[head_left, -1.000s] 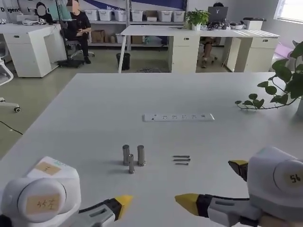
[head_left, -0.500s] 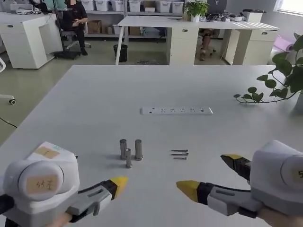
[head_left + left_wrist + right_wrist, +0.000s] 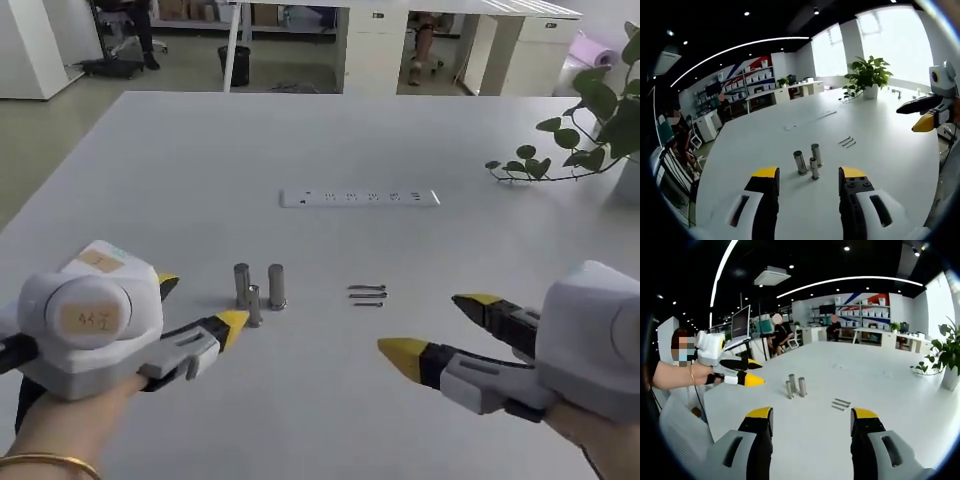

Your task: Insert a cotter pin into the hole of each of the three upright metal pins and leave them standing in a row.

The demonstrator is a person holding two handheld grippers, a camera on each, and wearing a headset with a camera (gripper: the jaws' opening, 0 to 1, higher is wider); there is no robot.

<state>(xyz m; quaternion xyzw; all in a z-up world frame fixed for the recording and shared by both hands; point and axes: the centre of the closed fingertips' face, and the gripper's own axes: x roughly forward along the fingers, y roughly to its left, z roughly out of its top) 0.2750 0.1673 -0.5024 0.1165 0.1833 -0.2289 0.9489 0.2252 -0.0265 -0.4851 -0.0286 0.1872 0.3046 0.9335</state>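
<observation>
Cotter pins flat, long axes crosswise, beside upright metal pins; left gripper, right gripper both apart.

On my table, three metal pins stand clustered left of centre: two side by side, one just before them. Three cotter pins lie parallel to their right, apart. Power strip lies well behind both. Plant at far right. Left gripper just left of the metal pins; right gripper before and right of the cotter pins.
</observation>
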